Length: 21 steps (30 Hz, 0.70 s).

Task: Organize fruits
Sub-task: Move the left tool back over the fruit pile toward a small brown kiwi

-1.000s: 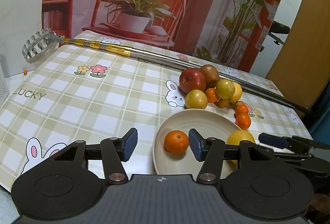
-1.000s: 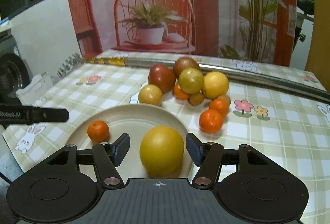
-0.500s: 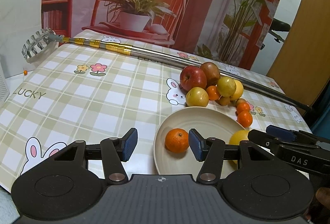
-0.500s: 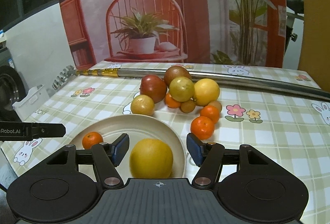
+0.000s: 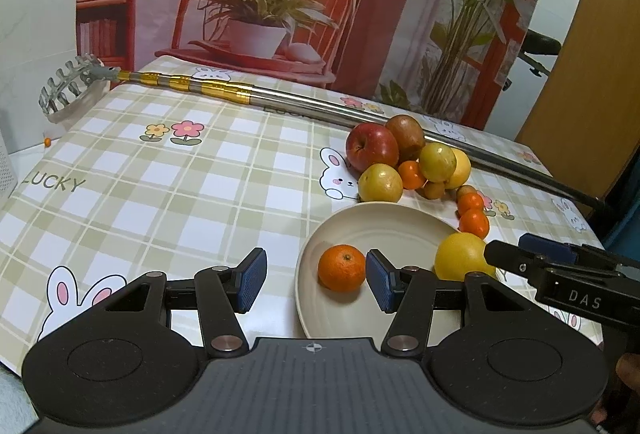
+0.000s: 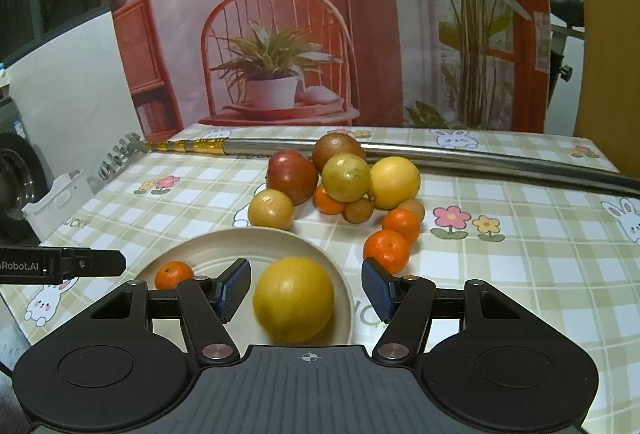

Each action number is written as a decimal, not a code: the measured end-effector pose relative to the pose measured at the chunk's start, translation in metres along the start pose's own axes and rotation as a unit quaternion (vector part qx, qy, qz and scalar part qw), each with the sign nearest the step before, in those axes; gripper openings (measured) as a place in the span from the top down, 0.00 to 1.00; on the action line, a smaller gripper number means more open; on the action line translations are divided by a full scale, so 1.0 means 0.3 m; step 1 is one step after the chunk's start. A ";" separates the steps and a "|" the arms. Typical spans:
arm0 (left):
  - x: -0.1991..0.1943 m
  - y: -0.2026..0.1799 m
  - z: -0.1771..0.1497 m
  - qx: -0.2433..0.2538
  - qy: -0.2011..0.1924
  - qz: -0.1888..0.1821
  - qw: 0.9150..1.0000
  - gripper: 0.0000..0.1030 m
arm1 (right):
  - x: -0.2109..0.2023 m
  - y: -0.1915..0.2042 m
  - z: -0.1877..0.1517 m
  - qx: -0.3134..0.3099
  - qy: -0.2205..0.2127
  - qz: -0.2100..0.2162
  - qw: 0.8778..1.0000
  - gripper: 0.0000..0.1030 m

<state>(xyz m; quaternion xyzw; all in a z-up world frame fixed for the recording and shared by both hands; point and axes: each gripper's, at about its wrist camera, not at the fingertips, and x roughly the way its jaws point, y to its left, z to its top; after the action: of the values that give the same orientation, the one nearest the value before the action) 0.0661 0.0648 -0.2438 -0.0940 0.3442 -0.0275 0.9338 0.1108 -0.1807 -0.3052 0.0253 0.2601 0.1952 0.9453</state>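
A cream plate (image 5: 384, 218) (image 6: 224, 246) lies on the checked tablecloth. On it rest a small tangerine (image 5: 342, 268) (image 6: 173, 274) and a large yellow citrus (image 5: 460, 256) (image 6: 294, 300). My left gripper (image 5: 312, 280) is open near the plate's left rim, holding nothing. My right gripper (image 6: 306, 294) is open too, its fingers either side of the yellow citrus without touching it. Behind the plate sits a pile of fruit: a red apple (image 5: 372, 147) (image 6: 292, 176), yellowish round fruits (image 6: 346, 178), and small tangerines (image 6: 387, 251).
A long metal pole (image 5: 304, 106) (image 6: 480, 158) with a rake-like head (image 5: 68, 86) lies across the back of the table. A printed backdrop stands behind. A white box (image 6: 56, 202) sits at the table's left edge.
My right gripper has pulled back and up from the yellow citrus, which stays on the plate. The left gripper has barely moved.
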 end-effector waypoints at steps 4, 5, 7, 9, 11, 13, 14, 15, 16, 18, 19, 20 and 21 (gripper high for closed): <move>0.003 -0.003 0.014 0.008 -0.001 -0.005 1.000 0.44 | -0.006 -0.021 0.013 0.001 -0.010 -0.008 1.000 0.44; 0.005 -0.004 0.021 0.010 -0.002 -0.007 1.000 0.44 | -0.006 -0.028 0.017 0.002 -0.012 -0.011 1.000 0.44; 0.009 -0.004 0.044 0.012 -0.004 -0.013 1.000 0.45 | -0.006 -0.048 0.025 0.007 -0.016 -0.016 1.000 0.44; 0.013 -0.008 0.072 0.014 -0.006 -0.022 1.000 0.45 | -0.004 -0.070 0.033 0.011 -0.019 -0.020 1.000 0.44; 0.019 -0.024 0.105 0.023 -0.006 -0.032 0.999 0.45 | -0.001 -0.090 0.041 0.012 -0.023 -0.026 0.999 0.44; 0.030 -0.045 0.140 0.034 -0.004 -0.043 0.999 0.46 | 0.004 -0.109 0.050 0.011 -0.026 -0.031 0.999 0.44; 0.039 -0.058 0.158 0.037 -0.003 -0.048 0.998 0.46 | 0.006 -0.118 0.054 0.010 -0.028 -0.034 0.999 0.44; 0.049 -0.073 0.179 0.040 -0.002 -0.054 0.998 0.46 | 0.009 -0.129 0.057 0.010 -0.030 -0.037 0.999 0.44; 0.061 -0.089 0.195 0.042 -0.002 -0.060 0.997 0.46 | 0.011 -0.141 0.060 0.011 -0.032 -0.040 0.999 0.44; 0.091 -0.126 0.230 0.048 -0.002 -0.070 0.996 0.46 | 0.016 -0.162 0.065 0.015 -0.036 -0.046 0.998 0.44; 0.111 -0.150 0.247 0.053 -0.003 -0.074 0.996 0.47 | 0.019 -0.177 0.066 0.020 -0.036 -0.048 0.998 0.44; 0.137 -0.159 0.269 0.058 -0.002 -0.079 0.995 0.49 | 0.023 -0.190 0.066 0.025 -0.037 -0.048 0.998 0.44; 0.170 -0.166 0.292 0.060 -0.001 -0.088 0.994 0.59 | 0.026 -0.203 0.064 0.030 -0.037 -0.049 0.998 0.44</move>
<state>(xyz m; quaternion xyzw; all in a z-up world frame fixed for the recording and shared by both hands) 0.1624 0.0238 -0.2015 -0.0673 0.3318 -0.1300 0.9319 0.1484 -0.2329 -0.3015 0.0475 0.2314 0.1393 0.9616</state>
